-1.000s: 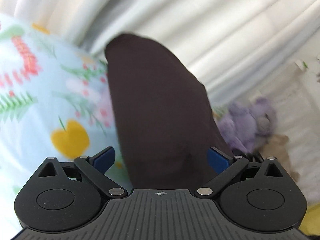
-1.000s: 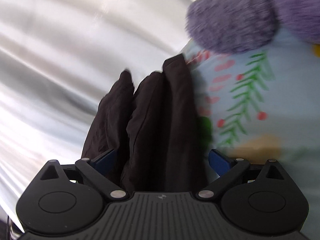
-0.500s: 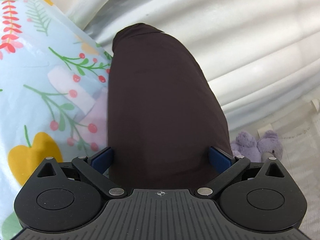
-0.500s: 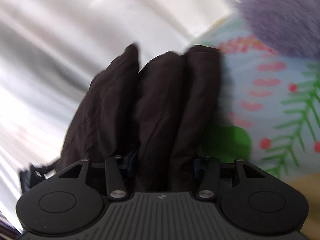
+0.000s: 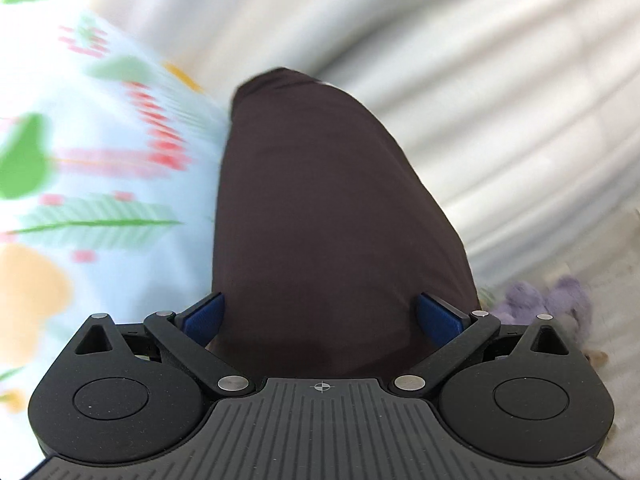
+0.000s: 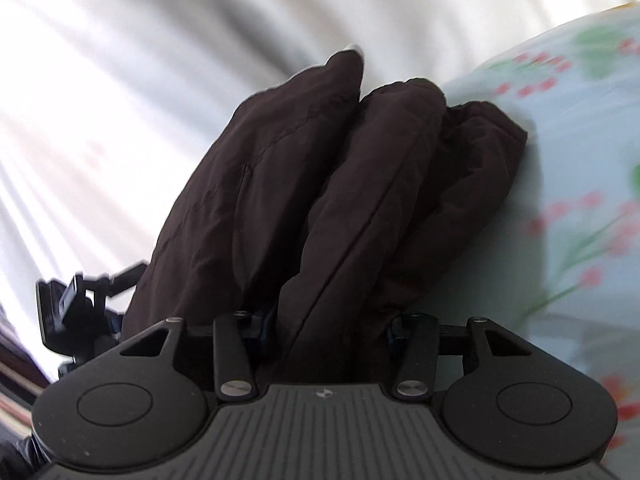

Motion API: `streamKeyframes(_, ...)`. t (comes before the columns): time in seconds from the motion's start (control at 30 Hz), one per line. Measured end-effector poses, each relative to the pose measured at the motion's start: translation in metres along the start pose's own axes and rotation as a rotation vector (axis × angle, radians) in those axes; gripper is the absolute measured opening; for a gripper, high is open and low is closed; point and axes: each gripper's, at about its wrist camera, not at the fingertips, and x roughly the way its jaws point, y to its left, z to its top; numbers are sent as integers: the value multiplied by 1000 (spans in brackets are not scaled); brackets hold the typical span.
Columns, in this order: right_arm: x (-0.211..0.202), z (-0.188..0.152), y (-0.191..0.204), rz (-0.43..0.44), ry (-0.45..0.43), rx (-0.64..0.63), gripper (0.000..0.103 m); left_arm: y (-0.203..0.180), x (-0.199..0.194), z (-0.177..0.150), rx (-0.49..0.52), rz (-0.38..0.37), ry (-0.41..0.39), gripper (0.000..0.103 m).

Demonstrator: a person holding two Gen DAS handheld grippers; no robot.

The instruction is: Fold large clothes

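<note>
A dark brown garment (image 5: 320, 220) fills the middle of the left wrist view, lying smooth between the jaws of my left gripper (image 5: 320, 316), whose blue pads (image 5: 202, 316) stand wide apart on either side of it. In the right wrist view the same garment (image 6: 340, 200) is bunched in thick folds. My right gripper (image 6: 324, 328) has its jaws drawn in close on those folds. The fingertips are hidden by the cloth.
A light blue floral sheet (image 5: 80, 200) lies under the garment and shows at the right in the right wrist view (image 6: 580, 160). White curtains (image 5: 480, 60) hang behind. A purple plush toy (image 5: 540, 300) sits at the right. The other gripper (image 6: 76, 304) shows at the left.
My right gripper closed on the bunched garment between one second and half a second ago and stays closed. Both views have swung; the plush toy left the right wrist view.
</note>
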Motion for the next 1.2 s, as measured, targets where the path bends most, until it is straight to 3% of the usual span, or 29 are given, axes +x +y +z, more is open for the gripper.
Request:
streamKeyframes(0.07, 3, -4, 8, -37, 0, 10, 63, 12, -17, -7, -29, 29, -20, 102)
streamKeyframes(0.17, -11, 2, 16, -130, -23, 29, 69, 24, -33, -15, -91, 33, -28, 100)
streamKeyframes(0.3, -45, 15, 45, -272, -185, 17, 73, 23, -64, -8, -100, 18, -142, 99)
streamKeyframes(0.4, -35, 27, 94, -189, -273, -17, 66, 7, -68, 2, -71, 91, -246, 100)
streamKeyframes(0.5, 12, 47, 139, -90, -277, -67, 59, -13, -52, 20, -27, 210, -312, 100)
streamKeyframes(0.6, 77, 64, 157, -160, -256, -104, 52, -34, -26, 32, 4, 293, -374, 100)
streamKeyframes(0.67, 104, 69, 150, -284, -289, -145, 42, -47, -4, 34, 76, 319, -397, 101)
streamKeyframes(0.77, 105, 64, 115, -412, -366, -169, 41, -61, 29, 35, 153, 379, -346, 101)
streamKeyframes(0.9, 116, 57, 67, -365, -439, -81, 41, -59, 63, 24, 129, 378, -274, 102)
streamKeyframes(1.0, 125, 53, 61, -364, -470, -103, 41, -66, 81, 13, 220, 446, -279, 103)
streamKeyframes(1.2, 126, 52, 66, -323, -479, -65, 42, -56, 93, 9, 238, 476, -301, 103)
